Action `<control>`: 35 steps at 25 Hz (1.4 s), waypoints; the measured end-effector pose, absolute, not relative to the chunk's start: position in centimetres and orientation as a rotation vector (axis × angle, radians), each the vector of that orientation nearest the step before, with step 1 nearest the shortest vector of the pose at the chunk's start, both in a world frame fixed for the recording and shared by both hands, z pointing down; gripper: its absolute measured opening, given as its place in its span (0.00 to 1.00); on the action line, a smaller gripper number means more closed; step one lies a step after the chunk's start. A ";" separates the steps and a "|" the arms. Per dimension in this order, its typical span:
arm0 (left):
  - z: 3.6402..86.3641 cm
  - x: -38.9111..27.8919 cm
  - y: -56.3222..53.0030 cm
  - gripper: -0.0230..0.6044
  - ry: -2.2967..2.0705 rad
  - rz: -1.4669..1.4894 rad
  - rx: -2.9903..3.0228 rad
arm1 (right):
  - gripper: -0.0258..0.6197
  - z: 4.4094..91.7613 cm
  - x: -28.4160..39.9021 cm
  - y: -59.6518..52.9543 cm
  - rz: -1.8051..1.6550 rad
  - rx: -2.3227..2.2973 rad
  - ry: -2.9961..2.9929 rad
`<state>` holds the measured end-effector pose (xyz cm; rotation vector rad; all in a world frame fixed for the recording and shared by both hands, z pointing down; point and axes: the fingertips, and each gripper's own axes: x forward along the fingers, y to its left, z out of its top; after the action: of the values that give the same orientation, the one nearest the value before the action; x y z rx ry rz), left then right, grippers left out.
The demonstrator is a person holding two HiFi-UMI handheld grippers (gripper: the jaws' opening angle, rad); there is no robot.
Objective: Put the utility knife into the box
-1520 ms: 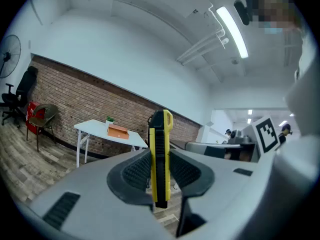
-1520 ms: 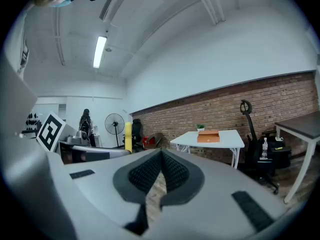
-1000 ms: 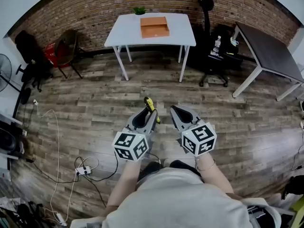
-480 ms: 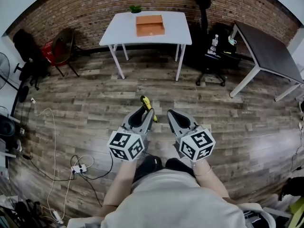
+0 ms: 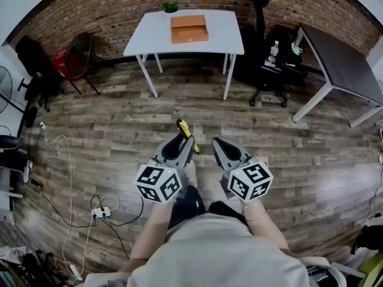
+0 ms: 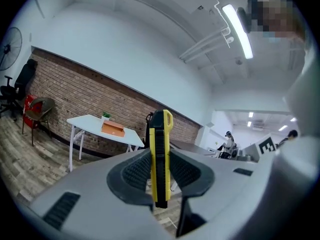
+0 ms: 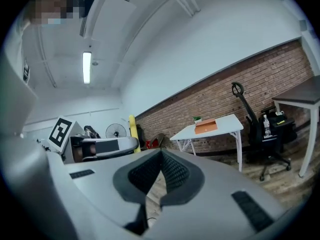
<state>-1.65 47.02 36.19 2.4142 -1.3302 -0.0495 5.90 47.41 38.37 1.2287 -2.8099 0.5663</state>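
A yellow and black utility knife [image 5: 182, 127] stands upright between the pads of my left gripper [image 5: 184, 141], which is shut on it at waist height over the wooden floor. In the left gripper view the knife [image 6: 160, 149] rises above the left gripper [image 6: 160, 156]. My right gripper [image 5: 219, 144] hangs beside it, shut and empty, its tips touching in the right gripper [image 7: 161, 154] view. The open orange box [image 5: 189, 28] lies on a white table [image 5: 224, 37] far ahead by the brick wall. It is also visible as the box [image 6: 113, 129] and the box [image 7: 206, 127].
A small plant [image 5: 170, 7] sits behind the box. A dark table [image 5: 341, 58] and a black office chair [image 5: 269, 70] stand at the right. Chairs [image 5: 75, 61] stand at the left. Cables and a power strip [image 5: 102, 211] lie on the floor at lower left.
The table and box have shifted slightly left and up in the head view as the person moves. Both grippers keep their pose, and the knife stays clamped in the left one.
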 end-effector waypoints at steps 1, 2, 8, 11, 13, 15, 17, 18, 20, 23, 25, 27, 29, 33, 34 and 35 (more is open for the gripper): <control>36.2 -1.7 46.3 0.22 -1.324 -0.053 2.418 | 0.04 38.5 5.9 46.7 0.572 1.238 -2.805; 36.2 -1.7 45.4 0.22 -1.319 -0.056 2.425 | 0.04 38.6 5.9 45.7 0.572 1.249 -2.801; 37.2 -3.6 37.9 0.22 -1.292 -0.065 2.414 | 0.04 38.8 4.1 37.5 0.557 1.273 -2.788; 36.7 -4.9 33.2 0.22 -1.289 -0.077 2.424 | 0.04 38.0 2.6 32.8 0.509 1.268 -2.789; 36.2 -5.8 30.2 0.22 -1.277 -0.076 2.438 | 0.04 37.5 1.7 29.6 0.499 1.283 -2.788; 35.7 -6.7 27.2 0.22 -1.263 -0.078 2.448 | 0.04 36.9 0.7 26.7 0.494 1.297 -2.787; 35.2 -7.7 24.5 0.22 -1.250 -0.089 2.459 | 0.04 36.5 -0.3 24.1 0.481 1.309 -2.786; 35.0 -8.1 23.3 0.22 -1.242 -0.094 2.464 | 0.04 36.4 -0.7 23.0 0.476 1.318 -2.783; 34.9 -8.8 21.2 0.22 -1.223 -0.094 2.477 | 0.04 36.4 -1.3 21.0 0.473 1.343 -2.774; 34.8 -9.6 18.6 0.22 -1.201 -0.087 2.491 | 0.04 36.7 -1.8 18.4 0.483 1.383 -2.754; 35.0 -10.1 17.3 0.22 -1.194 -0.090 2.483 | 0.04 36.8 -2.1 17.4 0.492 1.395 -2.745; 35.4 -10.5 16.4 0.22 -1.188 -0.092 2.472 | 0.04 37.0 -2.3 16.7 0.498 1.394 -2.736; 35.8 -10.8 15.5 0.22 -1.186 -0.090 2.460 | 0.04 37.2 -2.6 16.0 0.500 1.387 -2.727; 36.1 -11.3 14.0 0.22 -1.193 -0.093 2.441 | 0.04 37.6 -2.8 14.5 0.504 1.381 -2.720; 36.3 -11.4 13.7 0.22 -1.197 -0.095 2.435 | 0.04 37.7 -2.9 14.2 0.507 1.378 -2.720; 36.5 -11.5 13.4 0.22 -1.202 -0.096 2.427 | 0.04 37.9 -2.9 13.8 0.512 1.374 -2.720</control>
<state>-11.51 13.35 36.46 2.4266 -1.2017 -0.0957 -2.92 13.82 37.88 1.3737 -2.7196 0.5120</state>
